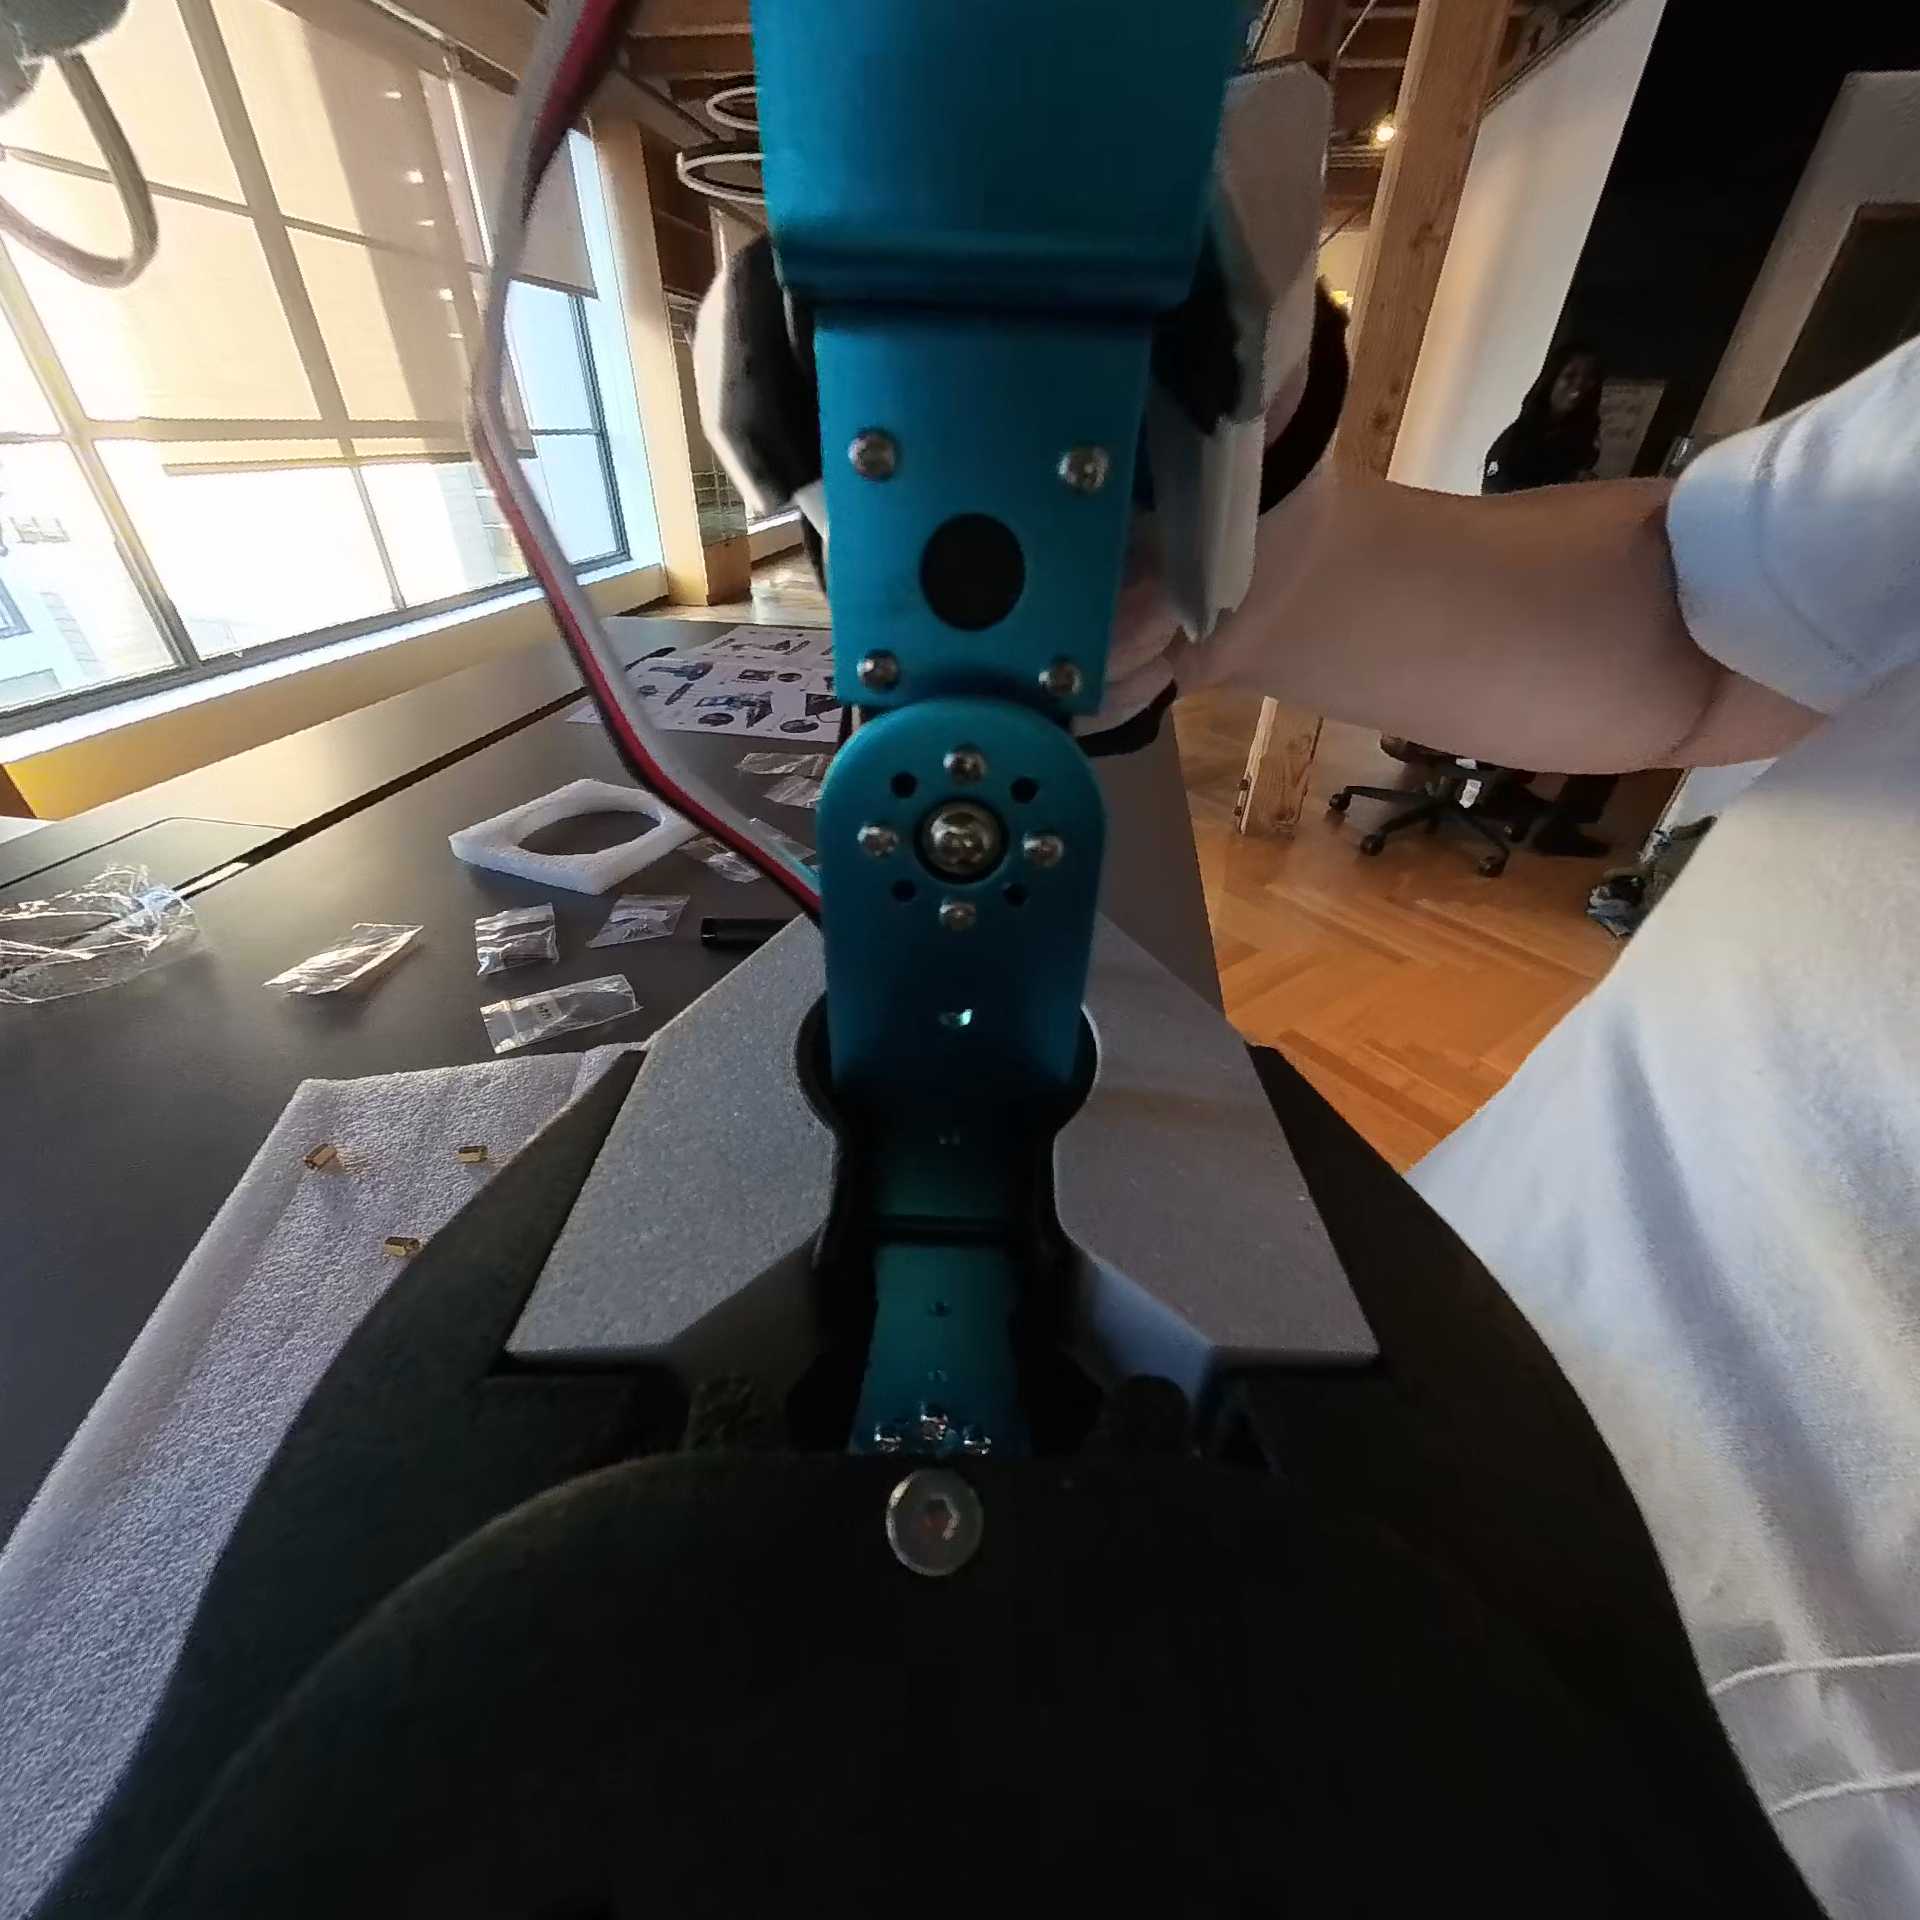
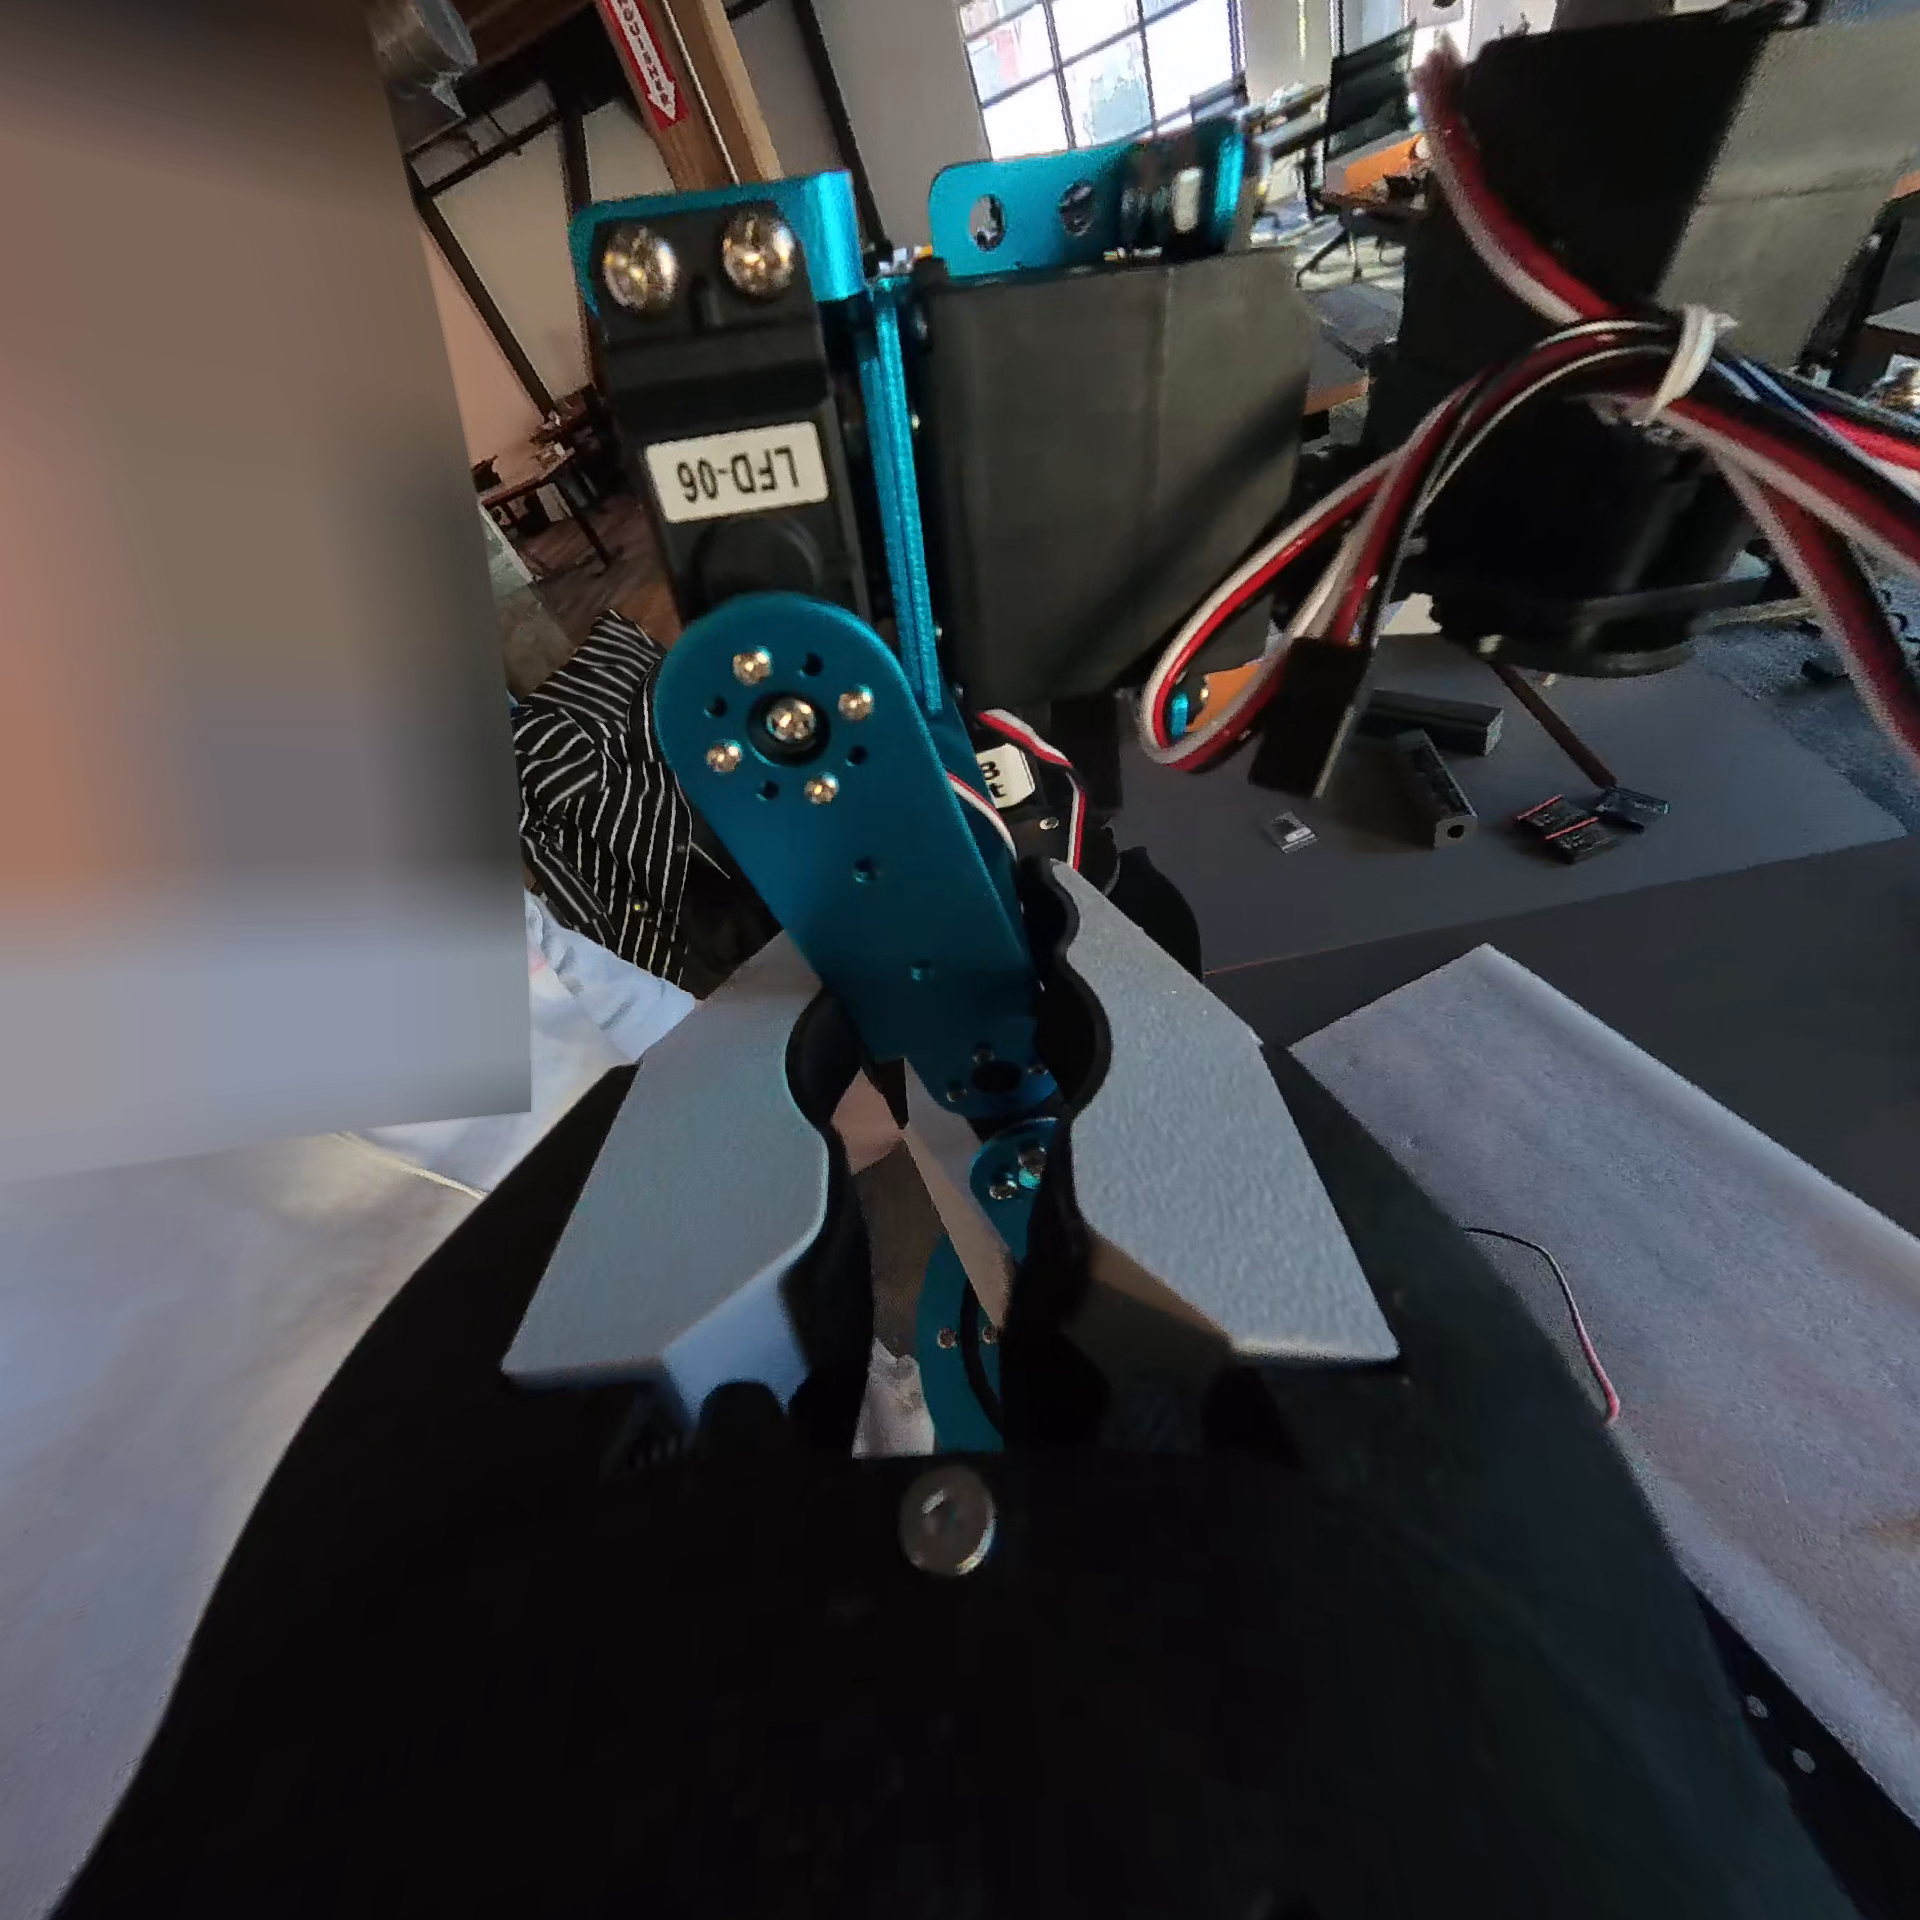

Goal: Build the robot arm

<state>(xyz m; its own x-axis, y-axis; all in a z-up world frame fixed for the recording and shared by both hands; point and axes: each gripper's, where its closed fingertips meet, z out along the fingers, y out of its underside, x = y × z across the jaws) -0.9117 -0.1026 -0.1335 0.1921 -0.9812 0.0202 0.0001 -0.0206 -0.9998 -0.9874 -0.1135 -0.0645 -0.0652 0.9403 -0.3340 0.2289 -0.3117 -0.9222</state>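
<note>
The left gripper is clenched on a blue metal bracket arm, which rises upright between its grey fingers. A red, white and black cable trails off the arm toward the dark worktop, where small clear bags, a white foam frame and brass standoffs on a foam sheet lie. A person's hand reaches in beside the arm. The right gripper grasps the same blue arm lower down, tilted left, below a black servo with a white label. Bundled wires hang to the right
</note>
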